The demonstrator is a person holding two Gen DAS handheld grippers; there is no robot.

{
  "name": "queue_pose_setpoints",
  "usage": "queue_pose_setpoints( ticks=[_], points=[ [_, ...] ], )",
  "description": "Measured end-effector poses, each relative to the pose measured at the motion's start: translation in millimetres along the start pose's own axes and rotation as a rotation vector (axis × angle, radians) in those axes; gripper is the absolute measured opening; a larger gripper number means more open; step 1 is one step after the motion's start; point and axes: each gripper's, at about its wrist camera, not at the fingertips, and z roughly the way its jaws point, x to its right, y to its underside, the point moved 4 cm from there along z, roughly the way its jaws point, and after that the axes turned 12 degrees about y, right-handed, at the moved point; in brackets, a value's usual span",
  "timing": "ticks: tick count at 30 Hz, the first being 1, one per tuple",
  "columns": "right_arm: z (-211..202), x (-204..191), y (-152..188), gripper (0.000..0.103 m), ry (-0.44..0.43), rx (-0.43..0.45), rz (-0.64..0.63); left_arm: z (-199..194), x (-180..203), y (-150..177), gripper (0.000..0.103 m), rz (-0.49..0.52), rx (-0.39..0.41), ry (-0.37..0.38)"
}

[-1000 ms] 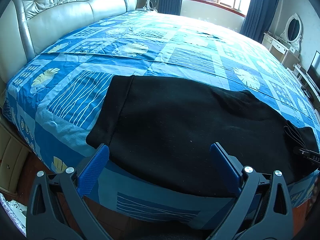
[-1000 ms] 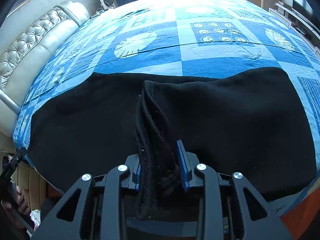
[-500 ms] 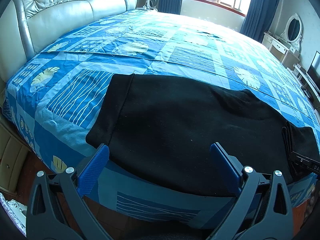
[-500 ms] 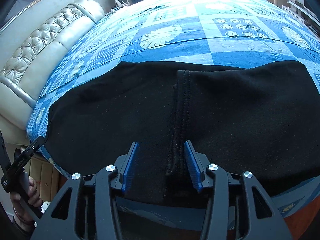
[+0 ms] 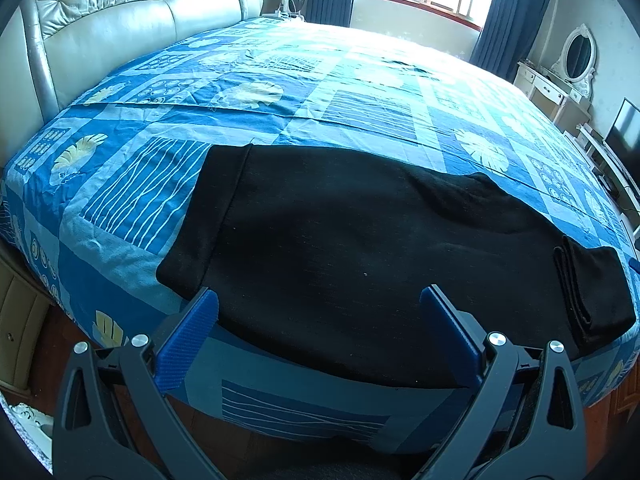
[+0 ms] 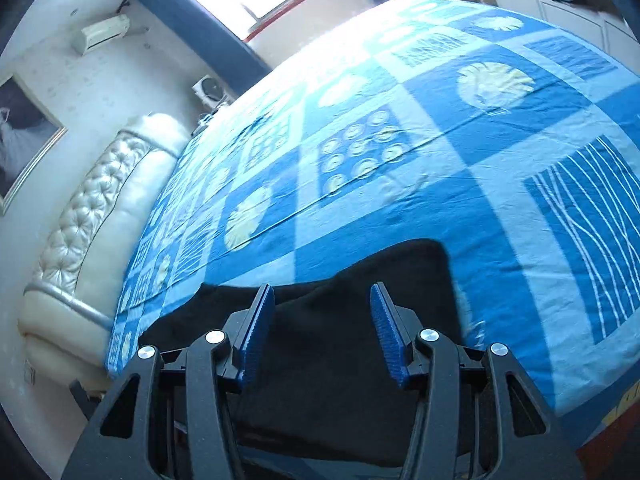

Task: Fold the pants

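Across the bed's (image 5: 280,128) near edge we keep the black pants (image 5: 360,240) flat for folding, left claw (image 5: 318,332) wide open and empty, right claw (image 6: 322,328) half-open, gripping nothing.

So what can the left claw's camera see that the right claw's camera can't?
Only the left wrist view shows the pants' folded-over end, the vanity mirror and the left claw, open. Only the right wrist view shows the framed picture, the air conditioner and the right claw, open and empty. Both show the black pants, blue bedspread and tufted headboard.
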Motion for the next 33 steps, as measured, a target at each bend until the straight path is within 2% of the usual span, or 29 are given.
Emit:
queue_pose_setpoints(
  ticks=[4, 8, 10, 13, 17, 20, 24, 28, 33],
  points=[
    [38.9, 42.0, -10.2, 0.051, -0.145, -0.118, 0.186, 0.7, 2.5, 1.0, 0.101, 0.010, -0.003, 0.011],
    [68.2, 50.1, -6.2, 0.050, -0.188, -0.180, 0.241, 3.5, 1.6, 3.3, 0.101, 0.009, -0.015, 0.010],
    [74.3, 51.4, -3.4, 0.033, -0.157, -0.179, 0.239, 5.7, 0.3, 4.6, 0.101, 0.001, -0.024, 0.010],
    [76.5, 48.6, -1.1, 0.026, -0.119, -0.174, 0.200, 8.3, -0.6, 5.9, 0.101, -0.003, -0.033, 0.010],
    [78.9, 46.8, 0.0, 0.026, -0.112, -0.174, 0.202, 9.0, -1.1, 6.3, 0.101, -0.004, -0.035, 0.016],
    [74.1, 46.3, 0.0, 0.029, -0.138, -0.166, 0.220, 7.8, -0.7, 5.8, 0.101, -0.001, -0.031, 0.013],
    [54.7, 48.7, 11.5, 0.041, -0.190, -0.161, 0.247, 4.2, -0.1, 4.4, 0.101, 0.002, -0.019, 0.011],
    [30.4, 54.5, 40.2, 0.050, -0.226, -0.159, 0.254, 3.0, 0.5, 3.3, 0.101, 0.005, -0.015, 0.016],
    [19.7, 65.6, 77.2, 0.055, -0.277, -0.188, 0.299, 3.2, 4.2, 4.0, 0.101, 0.009, -0.019, 0.025]
  ],
)
